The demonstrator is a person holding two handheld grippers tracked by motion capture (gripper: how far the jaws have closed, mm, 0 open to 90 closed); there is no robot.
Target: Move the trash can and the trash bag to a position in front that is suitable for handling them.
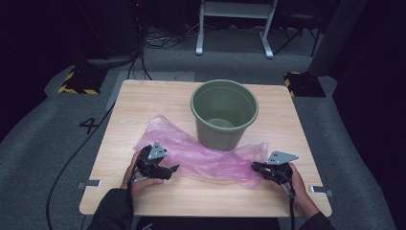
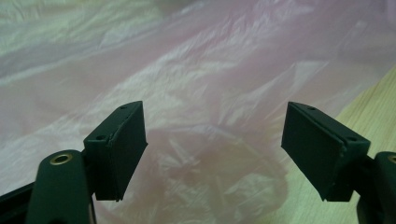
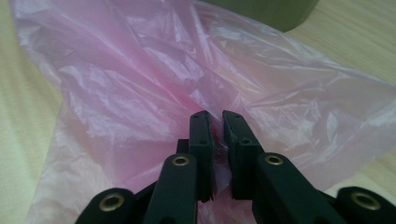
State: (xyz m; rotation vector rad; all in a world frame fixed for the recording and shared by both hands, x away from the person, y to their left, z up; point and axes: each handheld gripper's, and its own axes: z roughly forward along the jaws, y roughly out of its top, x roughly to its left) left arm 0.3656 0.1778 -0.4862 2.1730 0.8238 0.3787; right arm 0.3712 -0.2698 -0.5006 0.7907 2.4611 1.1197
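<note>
Nearest, the right gripper (image 3: pixel 214 122) pinches the thin crumpled pink plastic bag (image 1: pixel 206 155), which lies just before the empty round green plastic bucket (image 1: pixel 224 112). Beside that bucket's other side, the left gripper (image 2: pixel 212 135) gapes, ungrasped. Lining seemingly remains undone.

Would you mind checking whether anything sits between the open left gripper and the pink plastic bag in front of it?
Nothing visible does. The left gripper is open with the pink plastic bag lying directly beyond its jaws. The right gripper is already shut on the bag, and the green bucket stands behind it.
</note>
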